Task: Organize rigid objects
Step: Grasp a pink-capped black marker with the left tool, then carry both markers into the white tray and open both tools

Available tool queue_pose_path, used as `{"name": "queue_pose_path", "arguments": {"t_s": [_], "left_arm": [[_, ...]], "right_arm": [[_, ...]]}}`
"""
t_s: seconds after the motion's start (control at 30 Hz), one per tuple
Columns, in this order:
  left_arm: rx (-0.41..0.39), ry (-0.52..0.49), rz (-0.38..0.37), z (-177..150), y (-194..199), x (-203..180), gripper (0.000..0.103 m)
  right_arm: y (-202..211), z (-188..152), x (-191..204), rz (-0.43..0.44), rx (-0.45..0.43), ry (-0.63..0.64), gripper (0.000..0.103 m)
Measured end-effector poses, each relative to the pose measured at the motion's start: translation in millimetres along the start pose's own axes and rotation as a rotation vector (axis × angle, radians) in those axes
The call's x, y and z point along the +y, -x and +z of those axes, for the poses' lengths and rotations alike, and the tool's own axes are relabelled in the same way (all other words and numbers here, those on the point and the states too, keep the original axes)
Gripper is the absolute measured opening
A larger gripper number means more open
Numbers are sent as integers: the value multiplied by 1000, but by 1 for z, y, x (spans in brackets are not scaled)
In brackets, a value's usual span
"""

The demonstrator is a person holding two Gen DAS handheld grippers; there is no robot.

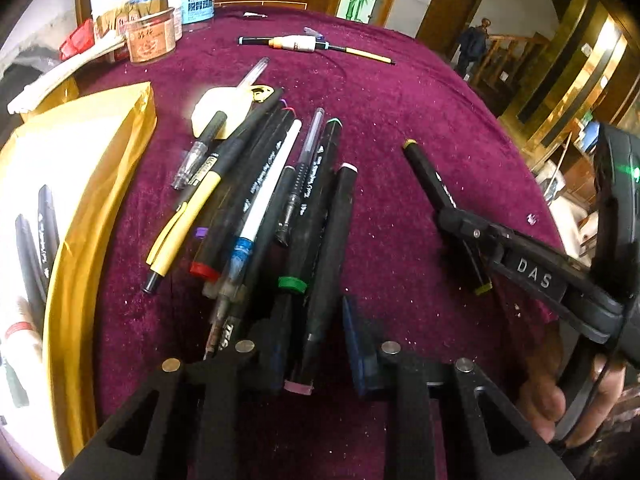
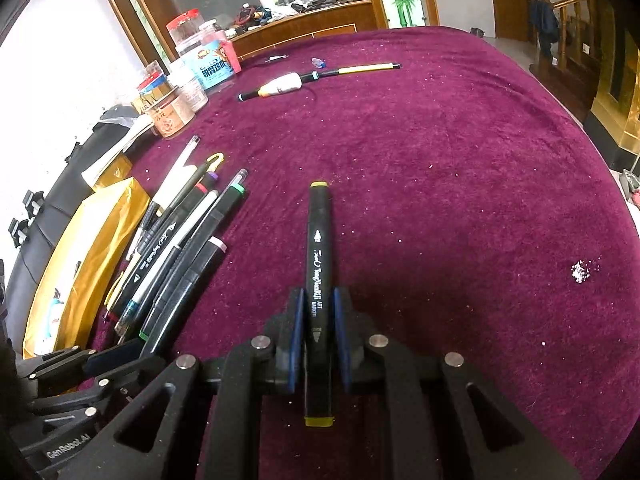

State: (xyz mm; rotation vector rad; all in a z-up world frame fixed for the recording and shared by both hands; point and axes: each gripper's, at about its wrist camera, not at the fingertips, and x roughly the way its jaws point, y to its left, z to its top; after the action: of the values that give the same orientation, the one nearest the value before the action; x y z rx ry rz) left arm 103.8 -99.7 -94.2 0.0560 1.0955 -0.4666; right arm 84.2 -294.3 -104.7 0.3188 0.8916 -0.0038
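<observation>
A pile of pens and black markers point(image 1: 256, 208) lies on the purple tablecloth point(image 1: 400, 128), next to a gold box point(image 1: 100, 168). My left gripper point(image 1: 316, 344) is open, its blue pads on either side of a black marker with a pink end point(image 1: 328, 264) at the pile's near edge. My right gripper point(image 2: 318, 328) is shut on a black marker with yellow ends point(image 2: 319, 264), holding it to the right of the pile; it also shows in the left wrist view point(image 1: 436, 188). The pile shows in the right wrist view point(image 2: 176, 248).
The gold box holds a few black markers point(image 1: 36, 248). Several jars and tins point(image 1: 160, 12) stand at the table's far left. More pens and a white glue tube point(image 1: 304, 45) lie at the far side. A white eraser-like lump point(image 1: 218, 110) lies behind the pile.
</observation>
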Motion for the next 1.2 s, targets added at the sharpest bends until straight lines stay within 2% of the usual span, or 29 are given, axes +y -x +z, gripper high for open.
{"name": "queue_pose_path", "arguments": {"t_s": [0.1, 0.17, 0.23, 0.33, 0.4, 0.43, 0.53, 0.6, 0.7, 0.87, 0.93, 0.97, 1.07, 1.2], "left_arm": [[48, -17, -49, -10, 7, -10, 15], [34, -40, -67, -16, 15, -18, 15], [4, -82, -43, -16, 16, -30, 15], [37, -124, 9, -7, -2, -43, 16], [8, -176, 32, -3, -6, -51, 28], [2, -186, 37, -1, -7, -54, 29], [-42, -147, 54, 2, -11, -55, 31], [-78, -169, 88, -5, -11, -61, 31], [-127, -149, 91, -10, -9, -60, 31], [-151, -123, 93, -9, -12, -58, 31], [-164, -107, 115, -10, -12, -57, 22], [-167, -90, 121, -12, -10, -55, 15], [-171, -54, 83, -15, -7, -49, 13], [-187, -19, -33, -26, 3, -43, 13]], "right_arm": [[0, 0, 0, 7, -1, -8, 15], [0, 0, 0, 7, -1, -10, 15], [0, 0, 0, 10, -1, -12, 15], [0, 0, -4, 27, -5, -41, 15], [0, 1, -7, 44, -8, -65, 15], [1, 0, -9, 52, -9, -74, 15], [1, 0, -12, 69, -12, -94, 15], [0, 1, -12, 68, -10, -97, 15], [-1, 3, -9, 53, 8, -83, 15], [-1, 4, -9, 55, 24, -80, 15], [-1, 4, -11, 62, 37, -106, 15], [-1, 5, -12, 61, 43, -113, 15], [1, 5, -13, 47, 50, -138, 14], [20, -4, -10, 25, 10, -138, 14]]}}
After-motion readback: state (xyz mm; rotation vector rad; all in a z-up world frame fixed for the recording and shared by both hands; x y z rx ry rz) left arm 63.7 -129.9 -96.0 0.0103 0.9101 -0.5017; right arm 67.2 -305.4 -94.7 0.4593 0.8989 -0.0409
